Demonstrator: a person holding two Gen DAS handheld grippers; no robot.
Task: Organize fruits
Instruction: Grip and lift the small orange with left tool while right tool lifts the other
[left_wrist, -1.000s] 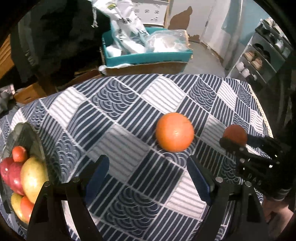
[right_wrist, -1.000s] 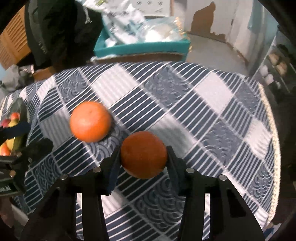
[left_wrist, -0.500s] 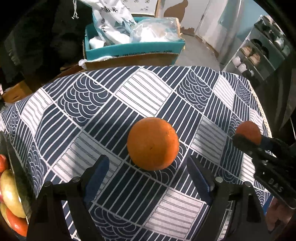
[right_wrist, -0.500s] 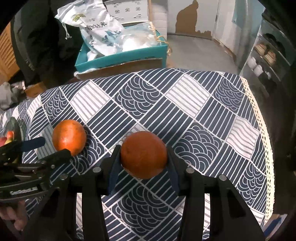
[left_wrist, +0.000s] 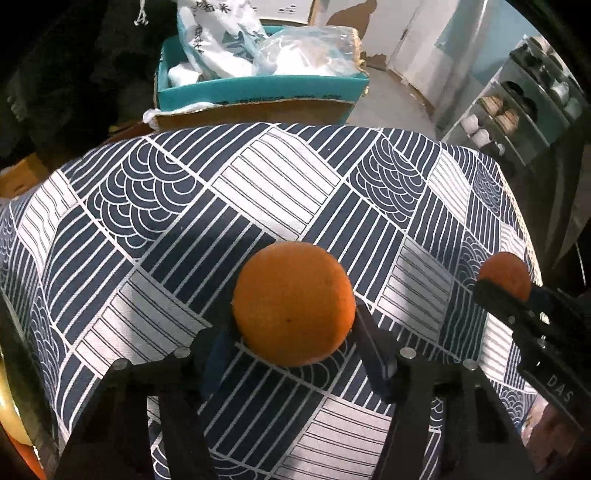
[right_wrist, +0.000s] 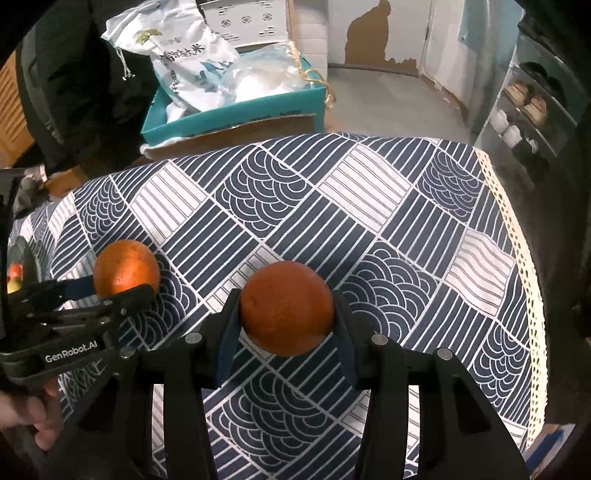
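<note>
A bright orange (left_wrist: 293, 302) sits between the fingers of my left gripper (left_wrist: 291, 350), which has closed in on it; the pads touch both its sides. The same orange shows in the right wrist view (right_wrist: 126, 267) with the left gripper (right_wrist: 110, 291) around it. My right gripper (right_wrist: 286, 321) is shut on a darker orange (right_wrist: 286, 306) and holds it above the patterned tablecloth (right_wrist: 332, 206). That orange also shows at the right of the left wrist view (left_wrist: 504, 275).
A fruit bowl (right_wrist: 16, 275) with several fruits sits at the table's left edge. A teal box (left_wrist: 258, 88) with plastic bags stands beyond the far edge. A shelf with shoes (right_wrist: 524, 107) is at the right.
My left gripper moved forward to the bright orange and its fingers closed from wide open onto it. My right gripper rose a little and kept hold of the darker orange.
</note>
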